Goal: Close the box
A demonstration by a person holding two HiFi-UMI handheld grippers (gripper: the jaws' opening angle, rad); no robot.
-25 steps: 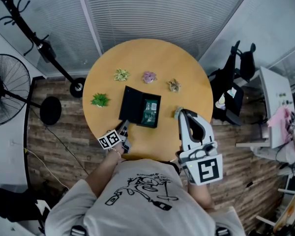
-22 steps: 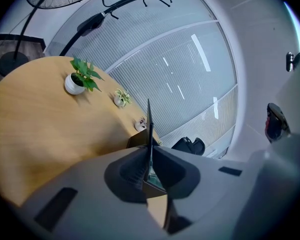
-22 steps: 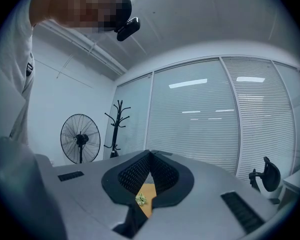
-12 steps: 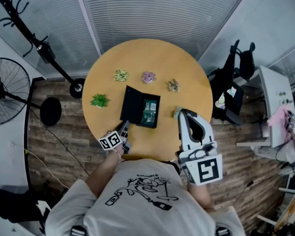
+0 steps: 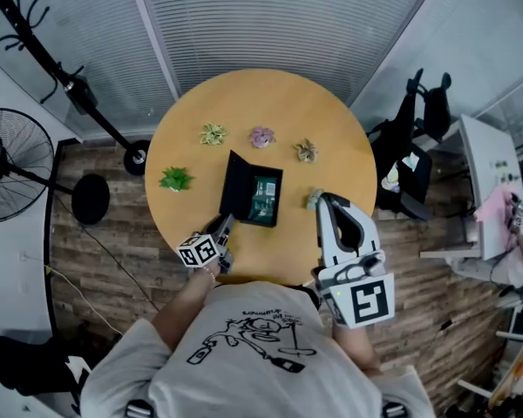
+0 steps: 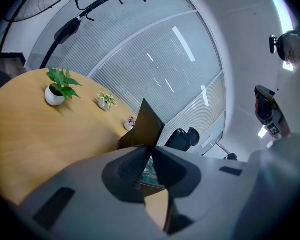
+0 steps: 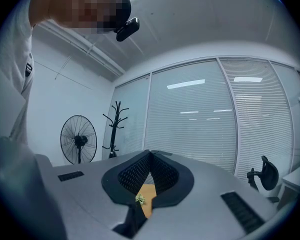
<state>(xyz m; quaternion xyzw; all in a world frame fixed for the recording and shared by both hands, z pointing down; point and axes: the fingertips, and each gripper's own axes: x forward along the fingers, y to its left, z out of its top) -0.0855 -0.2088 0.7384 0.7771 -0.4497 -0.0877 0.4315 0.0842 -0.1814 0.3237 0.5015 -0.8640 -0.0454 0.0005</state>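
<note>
While L tongs (image 6: 149, 150), just eased wider, pinch box lid (image 5: 235, 185) half-raised, green item (image 5: 264, 195) sits inside; R tongs (image 7: 150, 157) closed, empty.

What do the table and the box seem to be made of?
The table: probably wood or laminate; smooth, even honey-brown top with a slight sheen, no grain visible. The box: dark, matte, thin and stiff, likely cardboard or plastic; I cannot tell which.

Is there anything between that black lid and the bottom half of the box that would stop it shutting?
Nothing visible does. The lid is tilted up from the base, where only a green item lies inside; whether it rises above the rim I cannot tell. The little plants stand apart from both.
</note>
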